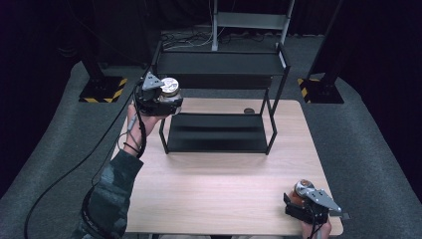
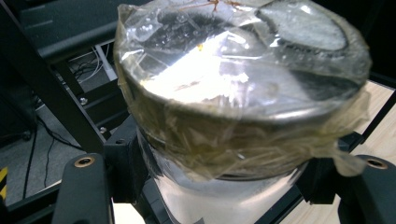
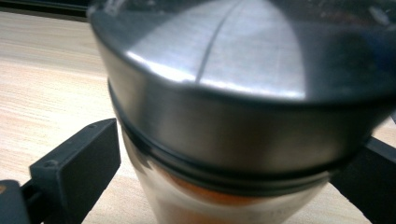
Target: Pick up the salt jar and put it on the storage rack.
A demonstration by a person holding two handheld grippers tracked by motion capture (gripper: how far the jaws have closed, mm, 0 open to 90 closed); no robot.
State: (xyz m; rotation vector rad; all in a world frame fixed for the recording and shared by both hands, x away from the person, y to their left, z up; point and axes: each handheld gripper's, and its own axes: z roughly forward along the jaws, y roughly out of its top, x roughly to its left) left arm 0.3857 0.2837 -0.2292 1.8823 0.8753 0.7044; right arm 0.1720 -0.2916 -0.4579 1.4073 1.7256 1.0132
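Two jars in play, one per gripper, and plenty of room for a fumble. Left gripper point(image 1: 164, 97) up beside the top-left corner of the black shelf rack point(image 1: 219, 69), jaws clamped on a glass jar point(image 2: 233, 140) with a metal lid wrapped in crinkly clear film point(image 2: 243, 74). Biggest worry, just a guess from the look of it: loose film hanging down over the lid edge toward the jaws, so pads partly on slippery plastic instead of glass, and a jar that could twist or slide out on the way over the rack's upper rail. Also very near that rack post, so a clipped frame and a tipped jar seem possible if swung in low. Jar body sitting squarely between the left jaws, lid well above them and leaning away toward the rack. Right gripper point(image 1: 306, 204) down at the near right corner of the table point(image 1: 219, 184), jaws snug against both sides of a second jar point(image 3: 243, 154) with a plain steel lid point(image 3: 243, 70) and something orange inside, gripped just under the lid's dark seal ring. Risk there: so close to the table edge that a careless let-go or nudge could send it off. Lid above the right jaws, glass running down between them.
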